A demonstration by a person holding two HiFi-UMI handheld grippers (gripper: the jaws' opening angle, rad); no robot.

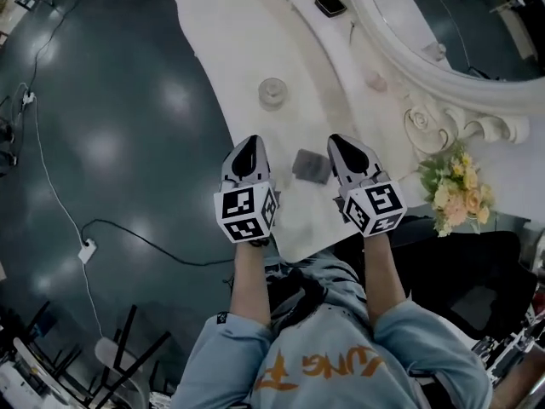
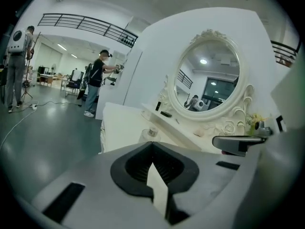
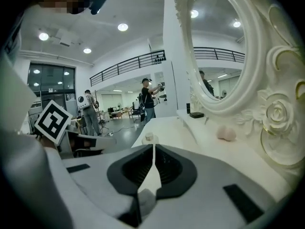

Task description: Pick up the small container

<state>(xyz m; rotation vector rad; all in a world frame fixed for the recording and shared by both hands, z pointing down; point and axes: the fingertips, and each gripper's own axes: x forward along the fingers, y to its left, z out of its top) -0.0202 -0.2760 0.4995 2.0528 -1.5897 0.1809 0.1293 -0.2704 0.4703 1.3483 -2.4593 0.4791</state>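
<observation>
The small container (image 1: 272, 92) is a clear round jar with a pale lid, standing alone on the white table (image 1: 230, 41) beyond both grippers. It appears ahead in the left gripper view (image 2: 152, 132) and in the right gripper view (image 3: 150, 138). My left gripper (image 1: 252, 143) hovers over the table's near edge, jaws shut and holding nothing. My right gripper (image 1: 339, 141) is level with it to the right, also shut and empty. A flat grey square pad (image 1: 312, 166) lies on the table between the two.
An ornate white mirror (image 1: 443, 66) stands along the table's right side on a raised shelf. A small pink object (image 1: 375, 82) and a black item (image 1: 330, 5) rest there. Pale flowers (image 1: 456, 190) sit at the near right. Cables (image 1: 51, 186) cross the dark floor at left.
</observation>
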